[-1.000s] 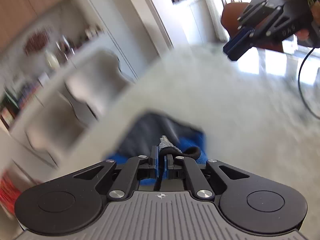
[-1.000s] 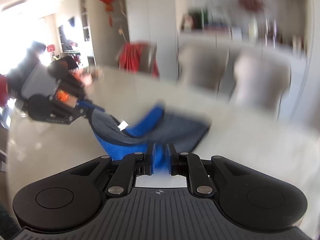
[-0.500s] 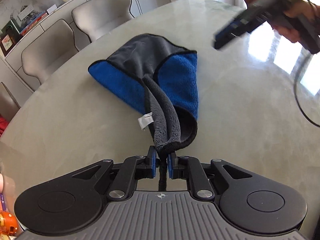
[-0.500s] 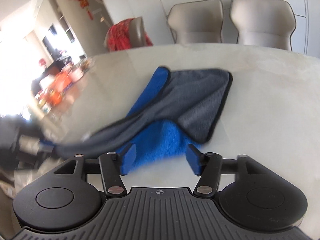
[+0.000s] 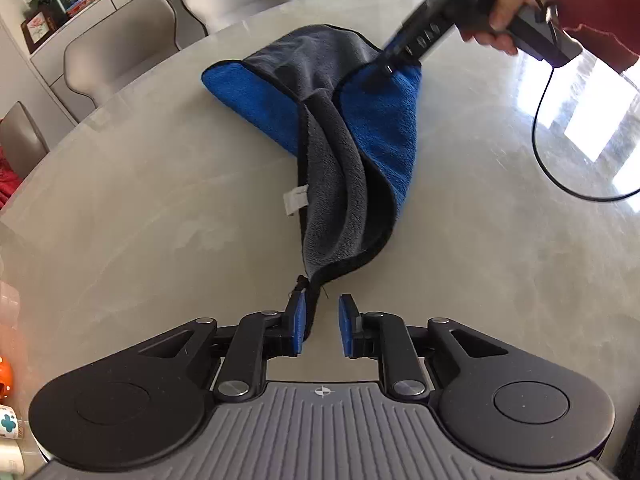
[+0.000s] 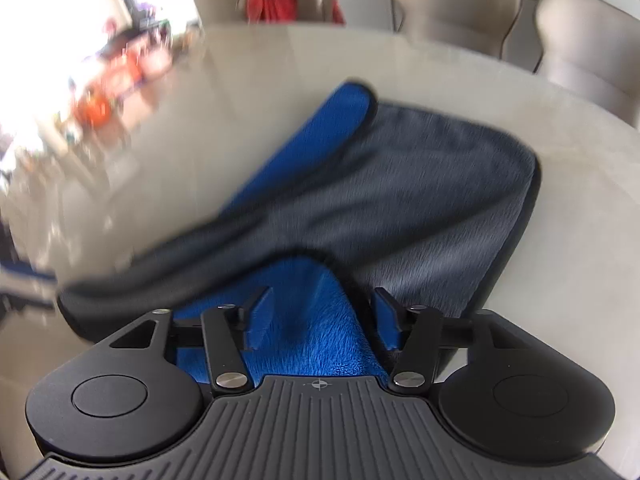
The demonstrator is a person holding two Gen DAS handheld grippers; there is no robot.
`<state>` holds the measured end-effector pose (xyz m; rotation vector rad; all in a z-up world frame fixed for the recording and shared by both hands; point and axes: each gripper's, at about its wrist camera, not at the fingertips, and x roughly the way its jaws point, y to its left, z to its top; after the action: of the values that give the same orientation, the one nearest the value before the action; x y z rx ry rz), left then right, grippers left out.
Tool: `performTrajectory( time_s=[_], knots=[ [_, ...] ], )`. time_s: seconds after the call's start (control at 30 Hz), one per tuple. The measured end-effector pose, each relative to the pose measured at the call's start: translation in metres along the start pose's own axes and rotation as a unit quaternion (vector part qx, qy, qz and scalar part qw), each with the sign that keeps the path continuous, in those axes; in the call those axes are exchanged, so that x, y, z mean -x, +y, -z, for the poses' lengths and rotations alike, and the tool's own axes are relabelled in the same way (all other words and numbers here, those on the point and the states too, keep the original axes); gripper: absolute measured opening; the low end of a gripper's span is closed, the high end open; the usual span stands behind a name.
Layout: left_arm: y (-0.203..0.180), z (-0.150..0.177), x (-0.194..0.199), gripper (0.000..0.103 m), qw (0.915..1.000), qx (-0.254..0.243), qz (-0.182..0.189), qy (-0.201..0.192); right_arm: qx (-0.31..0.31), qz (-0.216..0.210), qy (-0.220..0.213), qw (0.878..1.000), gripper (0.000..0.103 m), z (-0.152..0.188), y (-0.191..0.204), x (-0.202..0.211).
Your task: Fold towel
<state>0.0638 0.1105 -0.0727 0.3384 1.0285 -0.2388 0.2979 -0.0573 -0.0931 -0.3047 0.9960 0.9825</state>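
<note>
Left gripper (image 5: 320,330) parted, towel (image 5: 340,128) corner just touching one finger, gripping nothing. Right gripper (image 6: 318,320) spread wide over blue cloth, gripping nothing. One towel, blue and grey, crumpled on the bench (image 5: 140,200). One white tag (image 5: 296,199). Two chairs (image 5: 124,52) behind.

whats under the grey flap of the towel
The blue side of the towel shows beneath the grey flap, lying on the table. Anything deeper inside the fold is covered.
</note>
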Motion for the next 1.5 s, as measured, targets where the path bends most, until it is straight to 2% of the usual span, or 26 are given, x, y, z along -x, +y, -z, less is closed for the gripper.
performTrajectory(
  time_s=[0.03, 0.07, 0.17, 0.37, 0.43, 0.53, 0.67, 0.8, 0.9, 1.0, 1.03, 1.07, 1.1, 1.2, 1.3, 1.37, 1.5],
  knots=[
    [0.002, -0.002, 0.0, 0.027, 1.0, 0.003, -0.001, -0.004, -0.002, -0.01, 0.005, 1.0, 0.028, 0.002, 0.0, 0.003],
    [0.004, -0.005, -0.002, 0.029, 1.0, 0.002, -0.001, -0.008, -0.003, -0.02, 0.009, 1.0, 0.023, 0.005, -0.001, 0.005],
    [0.006, -0.015, -0.01, 0.036, 0.9998, -0.009, -0.001, -0.017, 0.027, -0.032, 0.039, 0.998, 0.015, 0.015, 0.005, 0.012],
    [0.015, -0.035, -0.026, 0.037, 0.9993, -0.016, 0.019, -0.027, 0.084, -0.039, 0.103, 0.99, 0.013, 0.037, 0.02, 0.033],
    [0.021, -0.041, -0.027, 0.046, 0.999, -0.008, 0.029, -0.034, 0.1, -0.039, 0.122, 0.987, 0.013, 0.046, 0.027, 0.041],
    [0.025, -0.043, -0.032, 0.047, 0.9989, -0.007, 0.036, -0.031, 0.117, -0.029, 0.151, 0.981, 0.013, 0.062, 0.033, 0.054],
    [0.019, -0.04, -0.042, 0.048, 0.9985, -0.033, 0.04, -0.014, 0.104, -0.022, 0.169, 0.98, 0.012, 0.083, 0.033, 0.073],
    [0.013, -0.033, -0.054, 0.049, 0.9982, -0.047, 0.037, 0.004, 0.09, 0.004, 0.183, 0.979, 0.012, 0.096, 0.036, 0.085],
    [0.014, -0.03, -0.052, 0.049, 0.9983, -0.045, 0.037, -0.001, 0.066, 0.018, 0.165, 0.984, 0.014, 0.098, 0.041, 0.094],
    [0.017, -0.026, -0.053, 0.046, 0.9984, -0.035, 0.043, -0.004, 0.03, 0.032, 0.124, 0.991, 0.019, 0.098, 0.047, 0.106],
    [0.018, -0.024, -0.053, 0.031, 0.9985, -0.026, 0.048, -0.006, 0.015, 0.034, 0.104, 0.994, 0.024, 0.098, 0.05, 0.11],
    [0.02, -0.022, -0.051, 0.022, 0.998, -0.009, 0.062, -0.007, 0.0, 0.037, 0.084, 0.996, 0.029, 0.099, 0.054, 0.114],
    [0.021, -0.02, -0.05, 0.013, 0.9979, -0.002, 0.064, -0.007, -0.015, 0.039, 0.063, 0.997, 0.04, 0.1, 0.057, 0.119],
    [0.017, -0.007, -0.044, 0.008, 0.9993, 0.021, 0.029, -0.014, -0.072, 0.035, 0.015, 0.997, 0.044, 0.11, 0.065, 0.124],
    [0.018, 0.013, -0.035, 0.008, 0.9978, 0.061, 0.016, -0.017, -0.13, 0.026, -0.02, 0.991, 0.046, 0.117, 0.073, 0.121],
    [0.019, 0.022, -0.03, 0.008, 0.9968, 0.077, 0.009, -0.02, -0.147, 0.025, -0.032, 0.988, 0.048, 0.119, 0.078, 0.121],
    [0.024, 0.039, -0.016, 0.009, 0.9942, 0.103, 0.007, -0.031, -0.17, 0.03, -0.057, 0.983, 0.07, 0.119, 0.084, 0.121]
  ],
)
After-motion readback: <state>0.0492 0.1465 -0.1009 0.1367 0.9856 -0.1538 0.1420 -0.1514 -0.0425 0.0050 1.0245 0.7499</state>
